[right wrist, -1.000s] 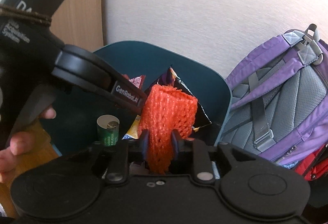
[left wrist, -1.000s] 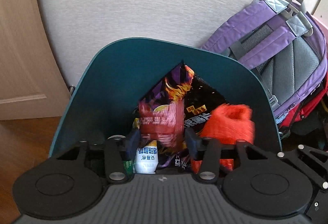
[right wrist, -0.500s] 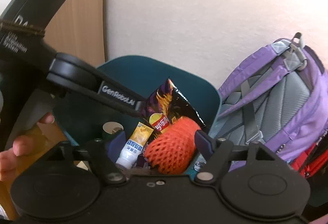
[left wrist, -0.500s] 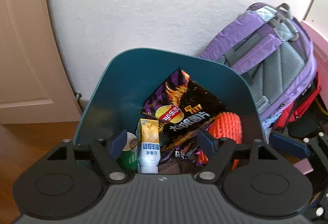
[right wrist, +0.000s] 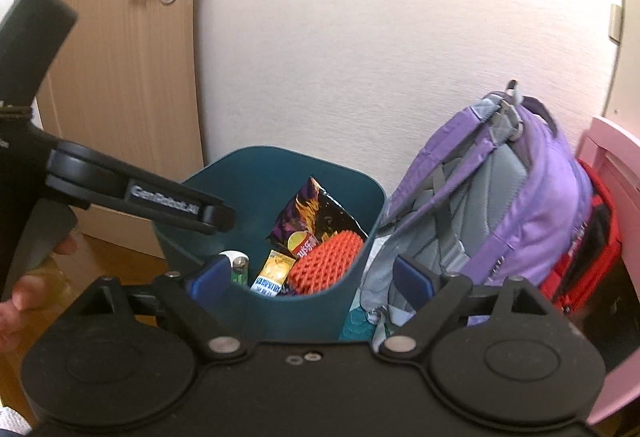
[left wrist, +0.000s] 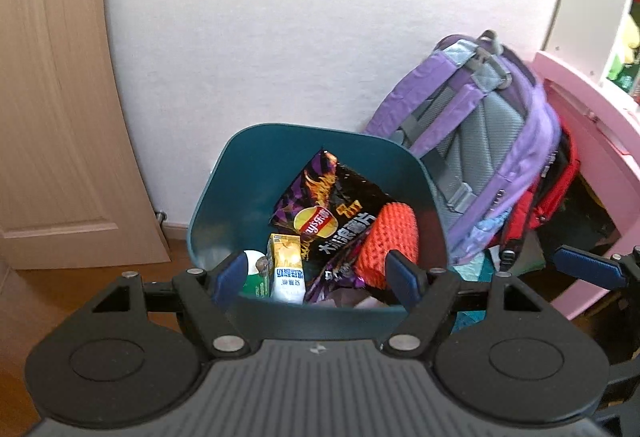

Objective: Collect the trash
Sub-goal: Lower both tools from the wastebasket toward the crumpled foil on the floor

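A teal trash bin (left wrist: 256, 173) (right wrist: 256, 177) stands on the floor against the white wall. Inside lie a purple-black chip bag (left wrist: 332, 213) (right wrist: 316, 213), an orange foam net (left wrist: 390, 237) (right wrist: 324, 265), a yellow-white milk carton (left wrist: 286, 269) (right wrist: 274, 275) and a green can (left wrist: 254, 273) (right wrist: 239, 271). My left gripper (left wrist: 316, 277) is open and empty above the bin's near rim. My right gripper (right wrist: 310, 285) is open and empty, just right of the bin's near side. The left gripper's body (right wrist: 132, 193) shows in the right wrist view.
A purple and grey backpack (left wrist: 480, 157) (right wrist: 500, 197) leans on the wall right of the bin, with a red bag (left wrist: 548, 197) behind it. A wooden door (left wrist: 48, 97) (right wrist: 120, 57) is at the left. Pink furniture (left wrist: 592, 117) stands at the right.
Both grippers opened and dropped their trash into the bin: the left let go a red wrapper, the right the orange foam net. Both then pulled back and up from the bin.
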A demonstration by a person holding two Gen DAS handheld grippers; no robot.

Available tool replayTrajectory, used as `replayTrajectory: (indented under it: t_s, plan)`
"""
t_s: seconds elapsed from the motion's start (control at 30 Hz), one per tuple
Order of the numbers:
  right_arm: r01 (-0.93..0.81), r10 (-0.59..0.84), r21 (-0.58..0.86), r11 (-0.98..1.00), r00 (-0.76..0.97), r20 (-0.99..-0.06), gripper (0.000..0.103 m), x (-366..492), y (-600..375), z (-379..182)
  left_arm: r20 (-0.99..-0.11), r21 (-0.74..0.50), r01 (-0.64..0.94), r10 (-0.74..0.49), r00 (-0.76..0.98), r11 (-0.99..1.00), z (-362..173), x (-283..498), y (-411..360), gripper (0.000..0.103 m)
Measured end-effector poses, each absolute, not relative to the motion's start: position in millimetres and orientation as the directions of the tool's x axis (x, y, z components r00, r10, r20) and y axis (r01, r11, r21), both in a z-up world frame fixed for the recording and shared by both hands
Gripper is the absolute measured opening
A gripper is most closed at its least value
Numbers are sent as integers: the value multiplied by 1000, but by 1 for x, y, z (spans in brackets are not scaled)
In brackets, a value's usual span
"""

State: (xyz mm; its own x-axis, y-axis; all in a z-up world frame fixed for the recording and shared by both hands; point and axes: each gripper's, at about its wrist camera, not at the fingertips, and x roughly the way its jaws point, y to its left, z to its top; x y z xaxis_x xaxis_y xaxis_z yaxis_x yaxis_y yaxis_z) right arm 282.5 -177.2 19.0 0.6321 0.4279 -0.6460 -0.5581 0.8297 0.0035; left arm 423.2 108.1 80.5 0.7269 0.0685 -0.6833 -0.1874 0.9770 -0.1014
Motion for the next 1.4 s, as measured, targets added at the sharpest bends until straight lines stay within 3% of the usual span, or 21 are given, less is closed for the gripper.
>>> replayTrajectory:
  t_s: [0.33,0.6,0.87,1.4]
  plan:
    - [-535,453,69,842,631,-630,90,223,-213,20,-646,-76,-118,41,763,990,89,353,82,78]
    - [-512,459,126,850,599,-656,93,182,-235,-15,-665,-51,-49,3,747,997,59,313,61,78]
    - [-430,397,168,887,527,-751,98,177,-263,-93,-734,-81,-5,-56,677,997,-12,304,49,79]
    - [-225,261,198,954,296,-919,99,193,-289,-304,-905,-67,24,-71,419,997,-217,363,22,79]
